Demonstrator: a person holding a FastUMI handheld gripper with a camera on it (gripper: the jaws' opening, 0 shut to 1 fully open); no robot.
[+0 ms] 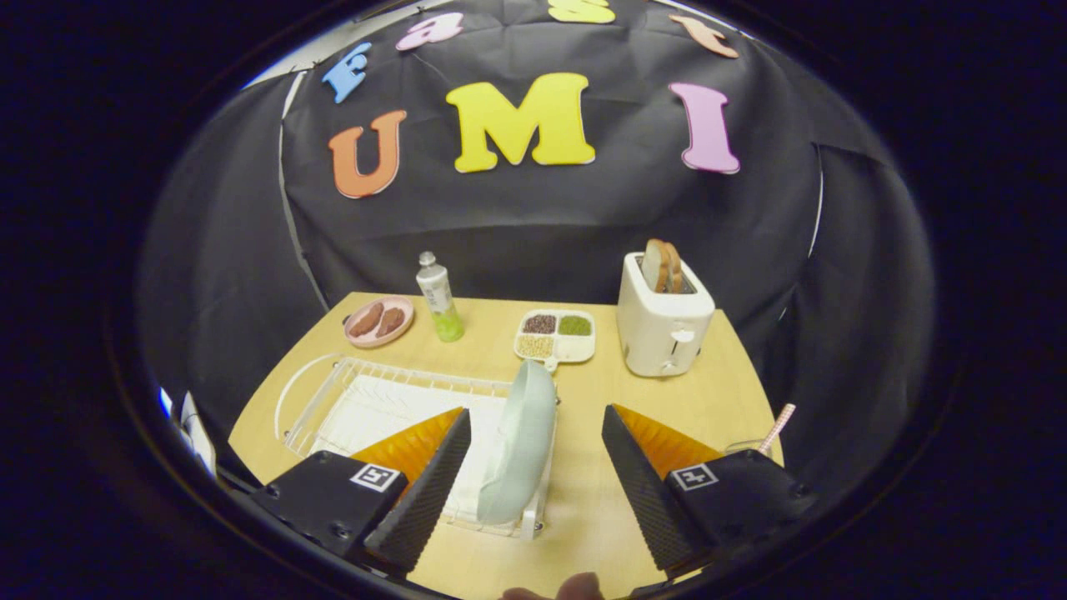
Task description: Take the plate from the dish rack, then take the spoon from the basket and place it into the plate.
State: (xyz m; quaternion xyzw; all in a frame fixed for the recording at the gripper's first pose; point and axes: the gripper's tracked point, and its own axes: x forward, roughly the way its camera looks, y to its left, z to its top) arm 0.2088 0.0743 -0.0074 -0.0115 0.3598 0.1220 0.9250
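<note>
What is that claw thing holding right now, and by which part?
Nothing. The gripper is open, with the pale plate standing on edge in the dish rack between its fingers; neither finger presses on it.

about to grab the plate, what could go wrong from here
The gripper is open, and the pale green plate stands on edge in the white dish rack, nearer one finger than the other. Closing off-centre might tip it or drag the rack. Lifting at a slant could catch the rack wires.

Smooth matt plate (521, 446) — white wire dish rack (392, 392) — pale wood-grain table (708, 400).
</note>
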